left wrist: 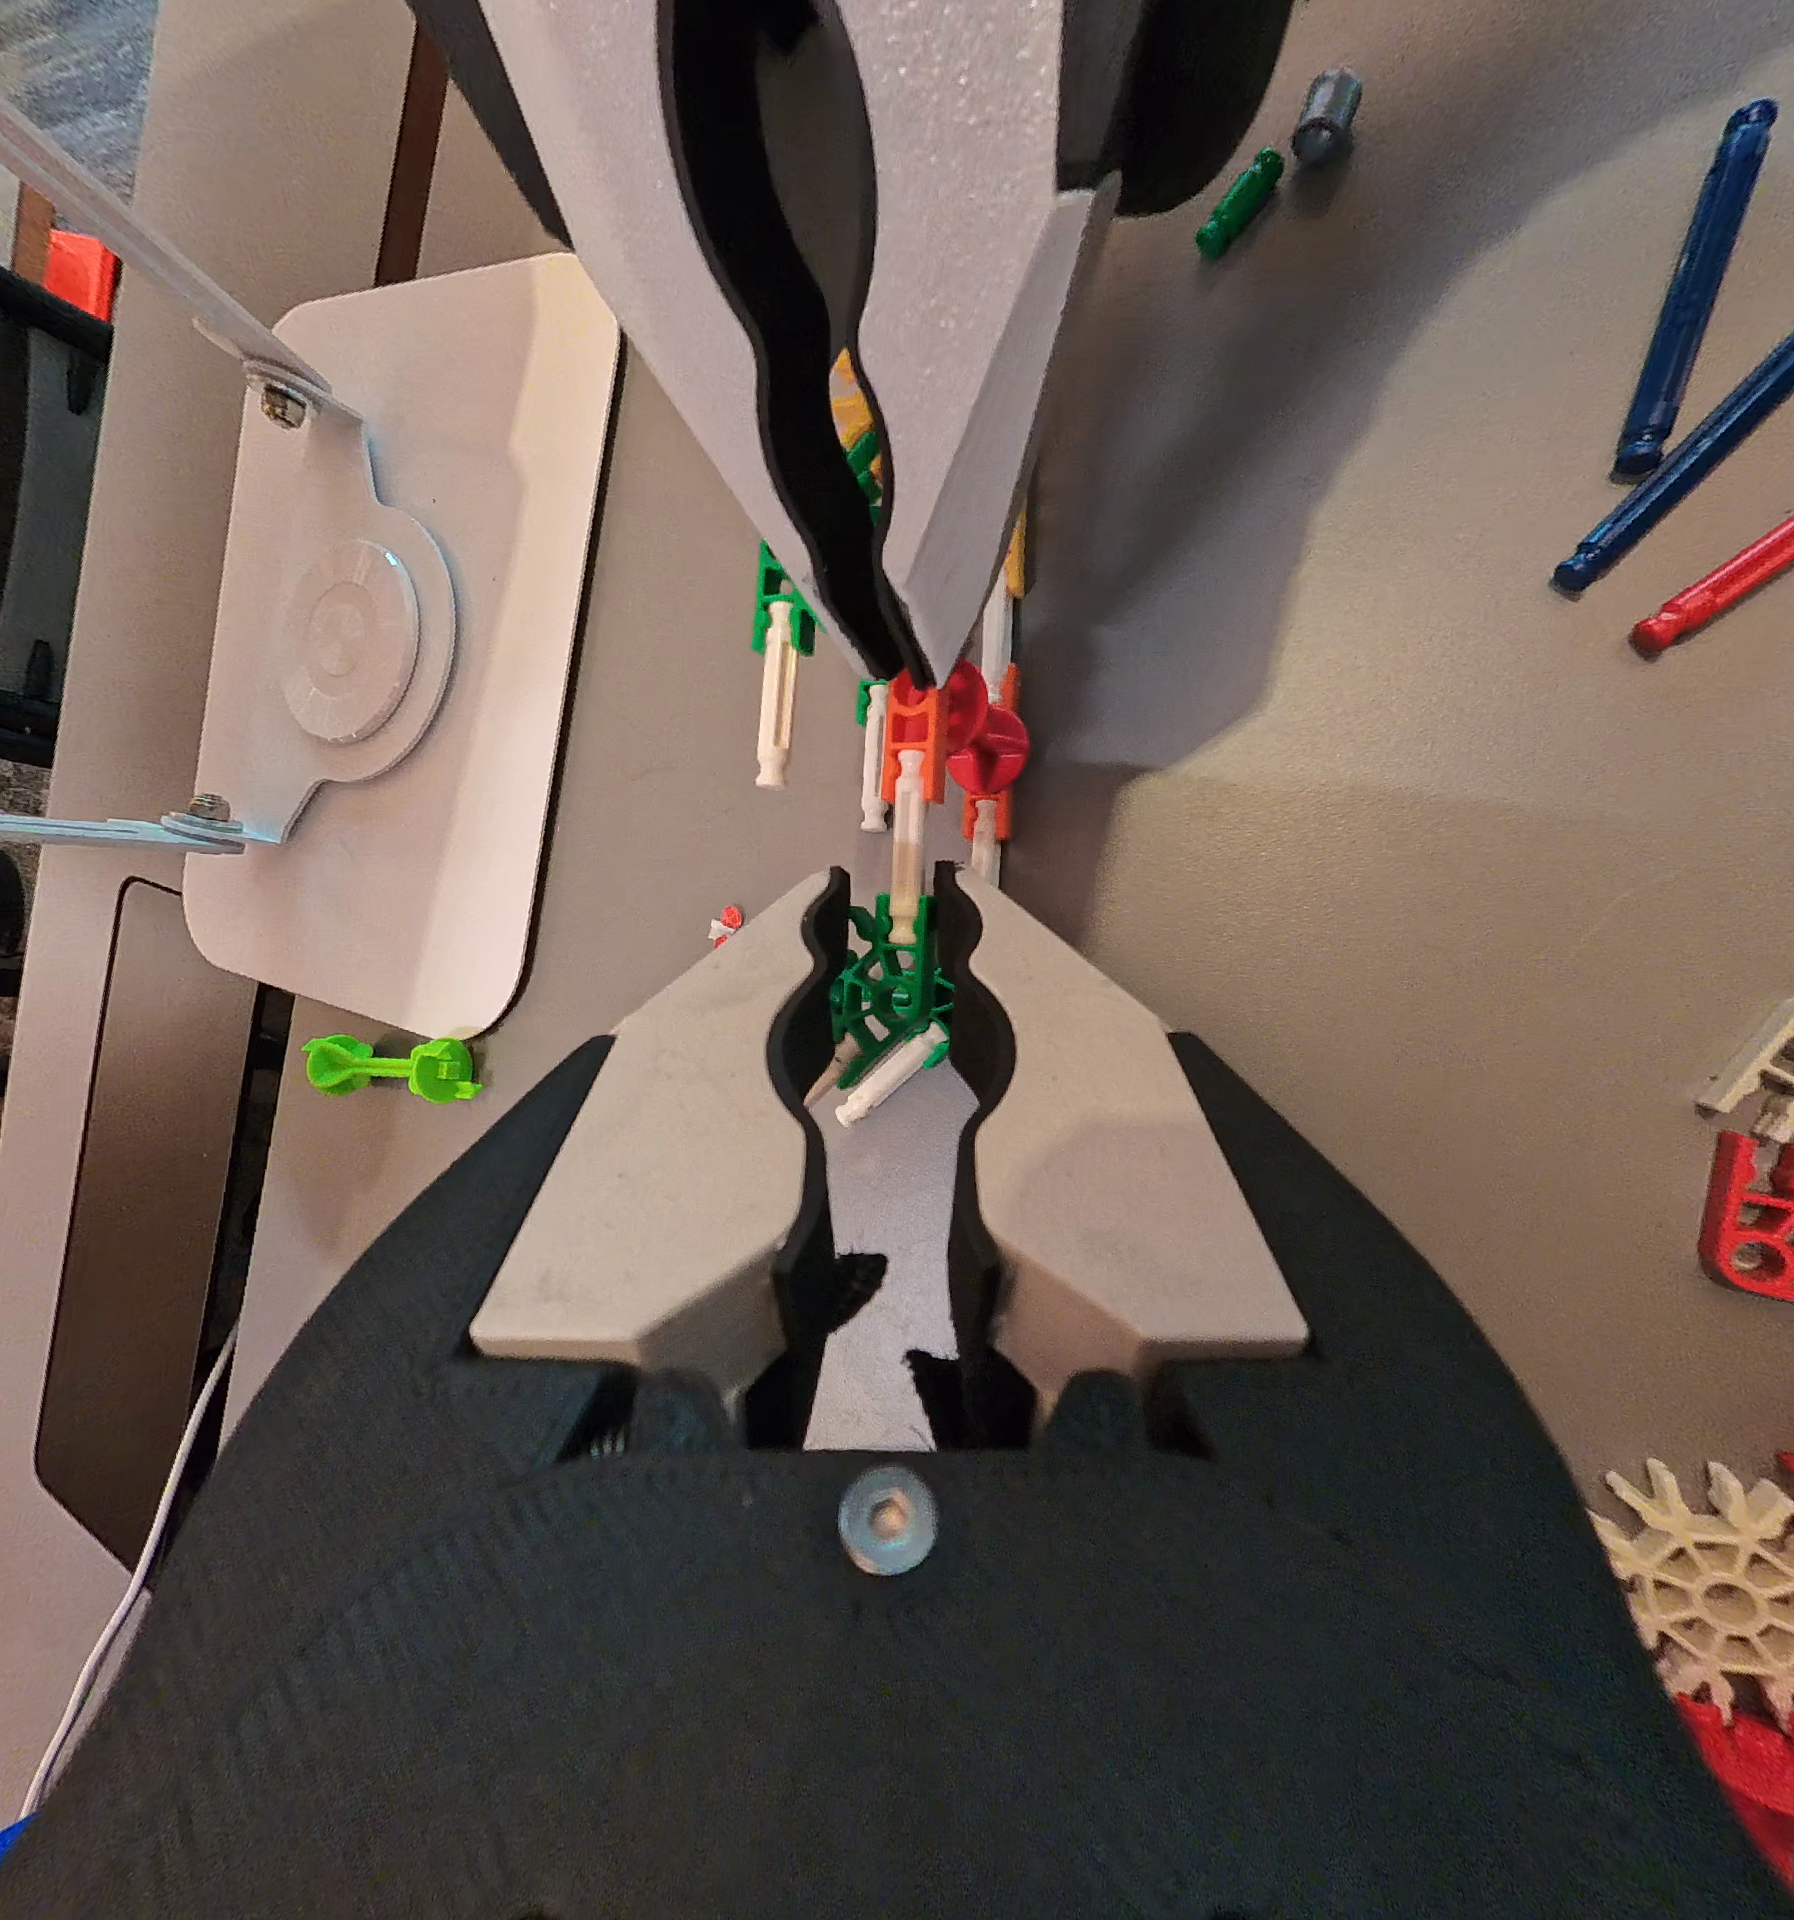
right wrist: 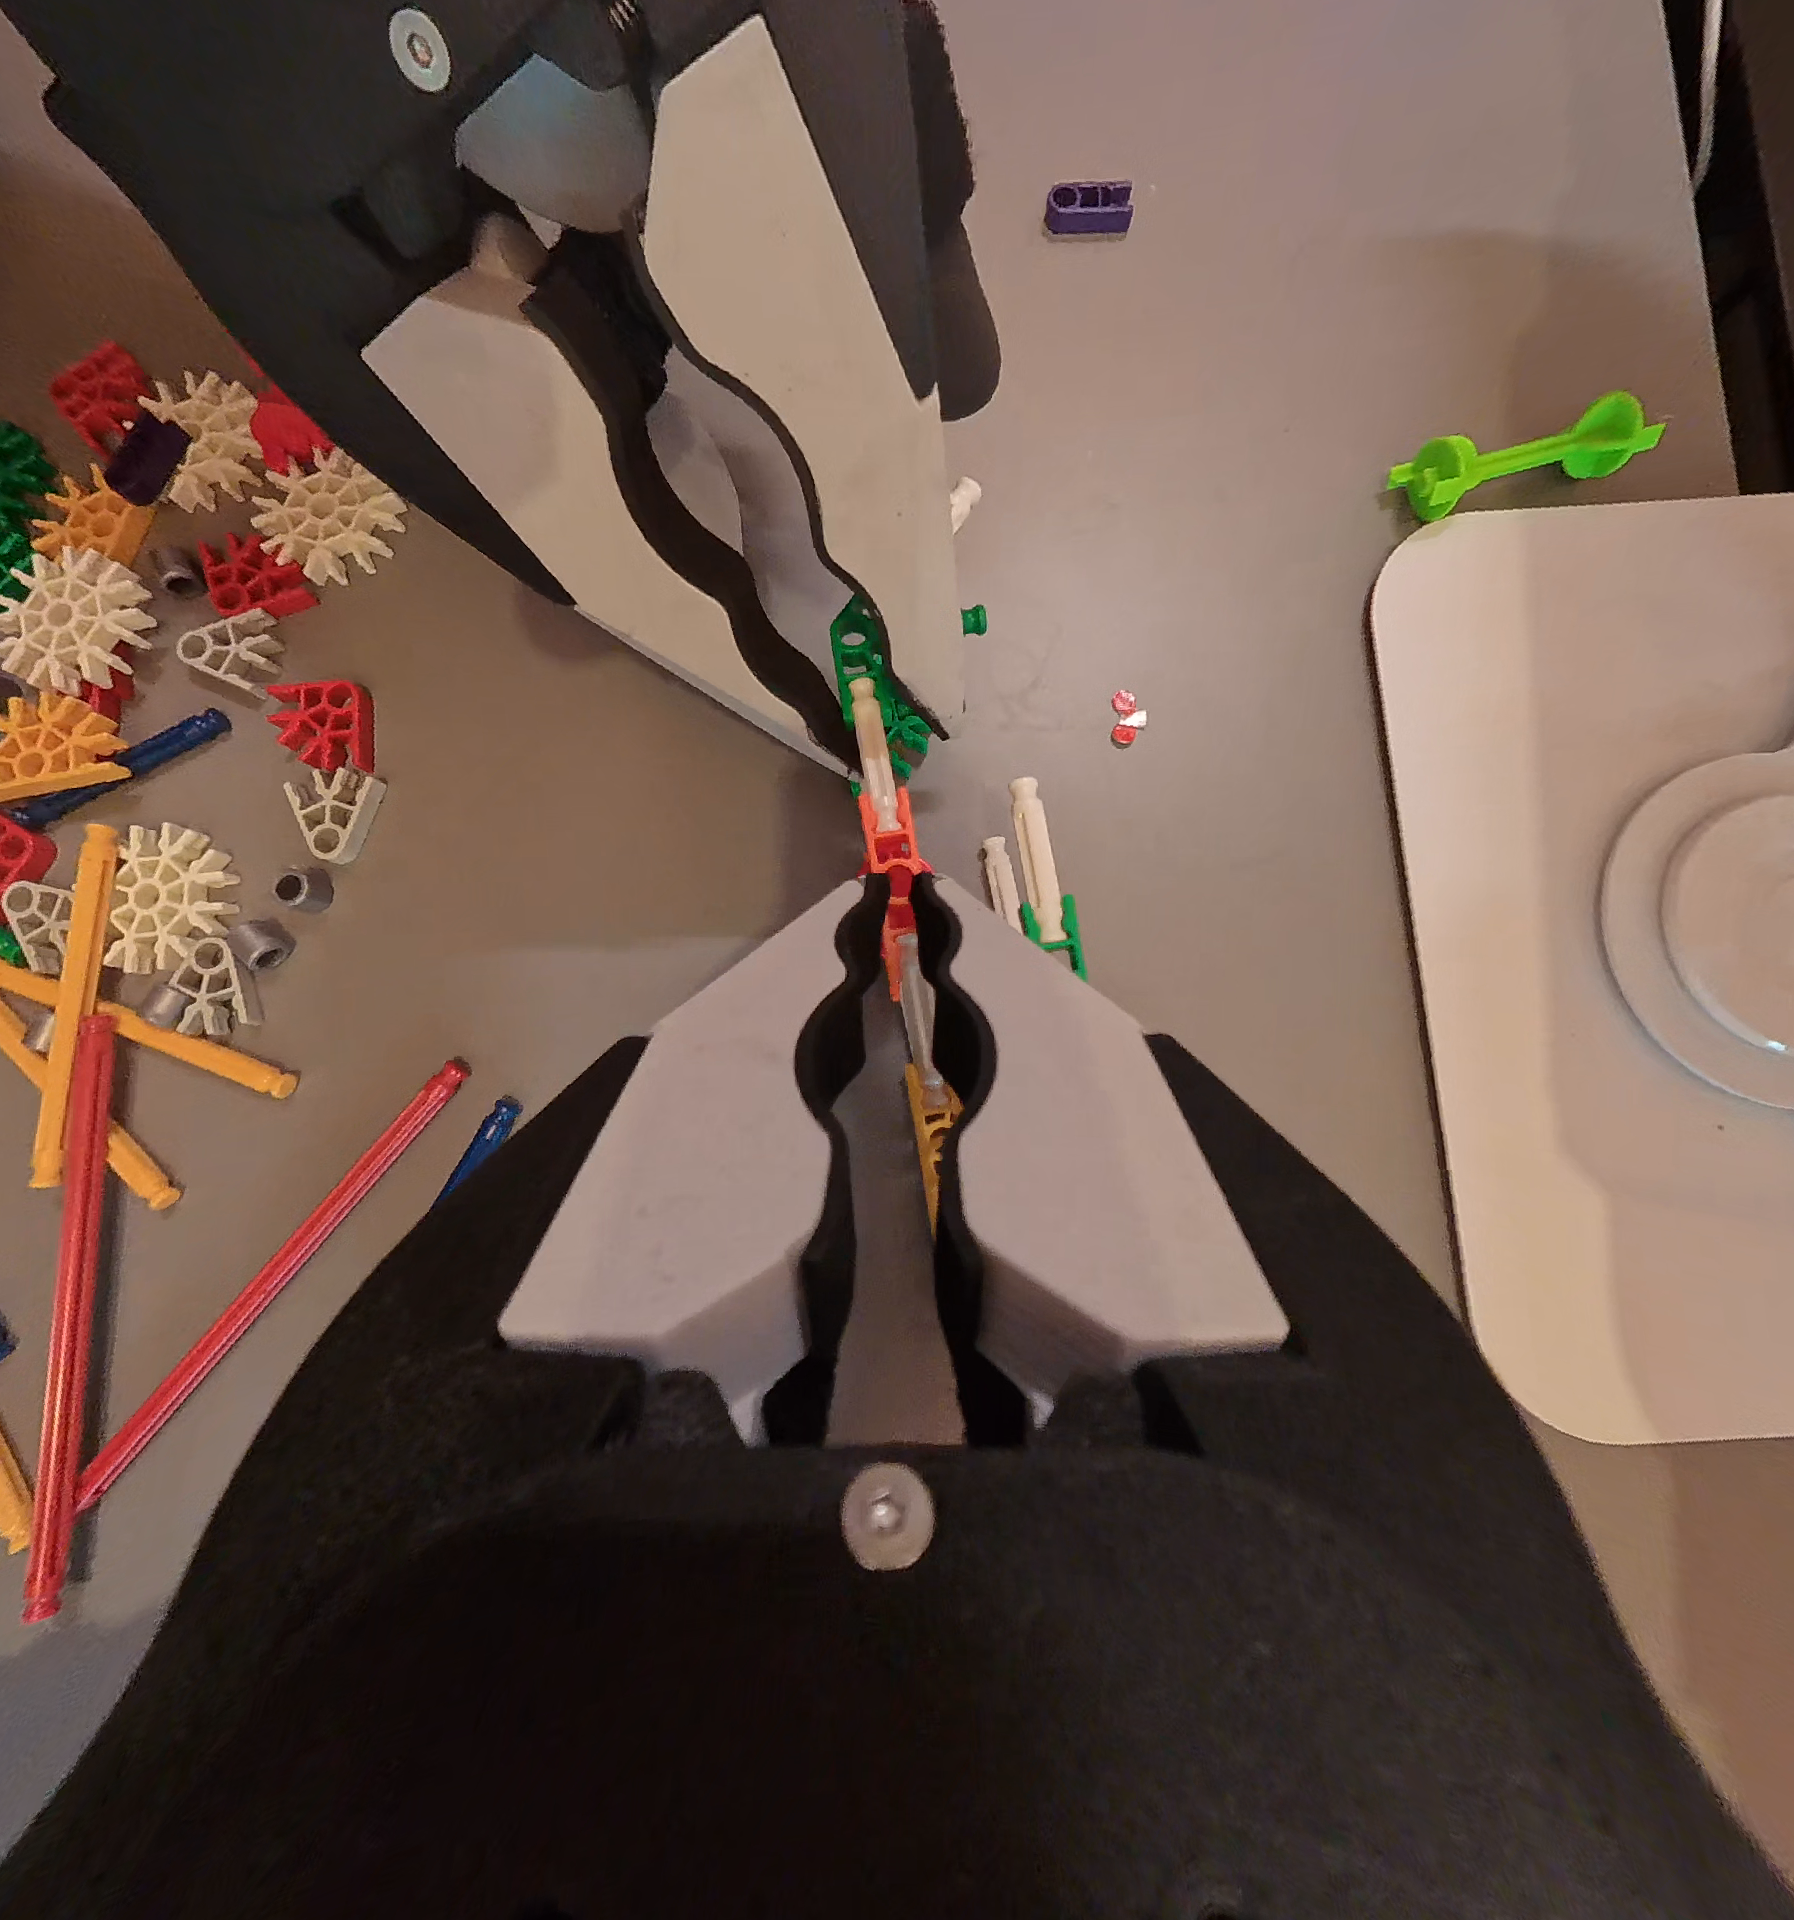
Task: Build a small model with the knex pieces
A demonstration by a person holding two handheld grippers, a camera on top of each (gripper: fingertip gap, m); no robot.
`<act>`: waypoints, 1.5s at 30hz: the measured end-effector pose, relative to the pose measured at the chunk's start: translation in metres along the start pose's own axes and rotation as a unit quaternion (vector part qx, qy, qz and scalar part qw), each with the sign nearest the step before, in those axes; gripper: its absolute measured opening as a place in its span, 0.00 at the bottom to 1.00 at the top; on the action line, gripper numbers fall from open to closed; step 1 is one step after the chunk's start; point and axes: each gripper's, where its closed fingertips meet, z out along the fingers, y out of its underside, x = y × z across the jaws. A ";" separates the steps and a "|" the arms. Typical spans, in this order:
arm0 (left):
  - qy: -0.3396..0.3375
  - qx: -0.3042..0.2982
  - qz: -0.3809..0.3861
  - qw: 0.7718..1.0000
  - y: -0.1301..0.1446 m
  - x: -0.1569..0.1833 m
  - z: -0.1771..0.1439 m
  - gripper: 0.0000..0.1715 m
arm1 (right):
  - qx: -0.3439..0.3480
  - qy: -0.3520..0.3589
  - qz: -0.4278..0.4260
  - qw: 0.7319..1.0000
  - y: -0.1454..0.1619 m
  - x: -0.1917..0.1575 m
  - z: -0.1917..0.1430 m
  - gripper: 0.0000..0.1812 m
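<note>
White snowflake connectors [right wrist: 327,516]: five, at 9 o'clock
Long red rods [right wrist: 269,1288]: two, at 8 o'clock
Lime-green pieces [right wrist: 1527,452]: one, at 2 o'clock
Purple connectors [right wrist: 1088,207]: one, at 12 o'clock
White base plates [right wrist: 1495,935]: one, at 3 o'clock

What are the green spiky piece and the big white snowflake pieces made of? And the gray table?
The green spiky piece, which the left gripper is pinching, looks like hard molded plastic: thin crisp spokes, even colour, slight shine. The white snowflake pieces look like the same plastic, but duller. The gray table is smooth and matte with soft shadows; it may be laminate or painted board, I can't tell which.
</note>
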 end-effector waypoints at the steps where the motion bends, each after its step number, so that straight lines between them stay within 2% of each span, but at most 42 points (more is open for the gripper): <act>1: 0.001 -0.001 0.000 1.000 0.000 0.000 0.000 0.08 | -0.006 0.000 -0.003 1.000 0.001 0.000 0.001 0.02; 15: 0.000 0.004 0.004 1.000 -0.001 0.005 0.002 0.08 | -0.029 -0.007 0.012 0.999 0.005 -0.006 0.003 0.00; 16: -0.001 0.006 0.000 1.000 -0.002 0.005 0.002 0.08 | -0.028 -0.006 0.026 0.999 0.005 -0.004 0.000 0.00; 18: -0.006 0.012 -0.013 1.000 -0.003 0.003 0.000 0.09 | -0.002 -0.001 0.052 0.999 -0.001 -0.001 -0.016 0.13; 23: 0.010 0.031 -0.037 0.999 -0.001 0.004 -0.013 0.19 | 0.055 0.055 0.099 0.992 0.008 0.009 -0.076 0.17; 26: 0.020 0.022 -0.066 0.997 0.009 0.002 -0.019 0.26 | 0.065 0.072 0.118 0.988 0.022 -0.003 -0.101 0.17; 29: 0.020 0.012 -0.082 0.996 0.019 0.000 -0.023 0.29 | 0.066 0.085 0.128 0.986 0.037 -0.022 -0.110 0.18; 36: 0.037 0.011 -0.112 0.993 0.016 0.001 -0.019 0.34 | 0.068 0.094 0.151 0.982 0.054 -0.053 -0.103 0.23; 40: 0.054 -0.001 -0.113 0.992 0.014 0.002 -0.009 0.33 | 0.078 0.113 0.156 0.978 0.049 -0.059 -0.102 0.27; 45: 0.056 0.001 -0.094 0.994 0.012 0.003 -0.004 0.19 | 0.073 0.138 0.166 0.974 0.051 -0.068 -0.102 0.26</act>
